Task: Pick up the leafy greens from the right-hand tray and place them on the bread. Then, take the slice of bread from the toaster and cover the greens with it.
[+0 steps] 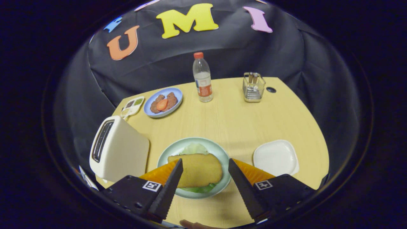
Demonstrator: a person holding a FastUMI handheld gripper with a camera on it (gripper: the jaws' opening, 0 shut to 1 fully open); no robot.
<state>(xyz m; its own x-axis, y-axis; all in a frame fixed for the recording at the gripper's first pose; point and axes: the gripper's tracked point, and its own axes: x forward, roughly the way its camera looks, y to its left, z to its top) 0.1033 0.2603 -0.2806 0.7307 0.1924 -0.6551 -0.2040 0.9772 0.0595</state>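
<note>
Claw (205, 168) spread wide, pinching nothing — fingers flank bread slice (197, 169) atop leafy greens (194, 149) on pale green plate (222, 156), near bench (241, 124) front edge. Toaster (118, 149) at left edge; white tray (276, 157) at right — bare.

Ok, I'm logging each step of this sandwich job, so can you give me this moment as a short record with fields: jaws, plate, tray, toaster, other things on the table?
gripper: jaws open, above the near side of the plate, holding nothing
green plate: bread slice lying on top of leafy greens that stick out at its far and near edges
white tray: right of the plate
toaster: left of the plate; slot contents cannot be told
far side of table: blue plate with food, water bottle, wire holder
</note>
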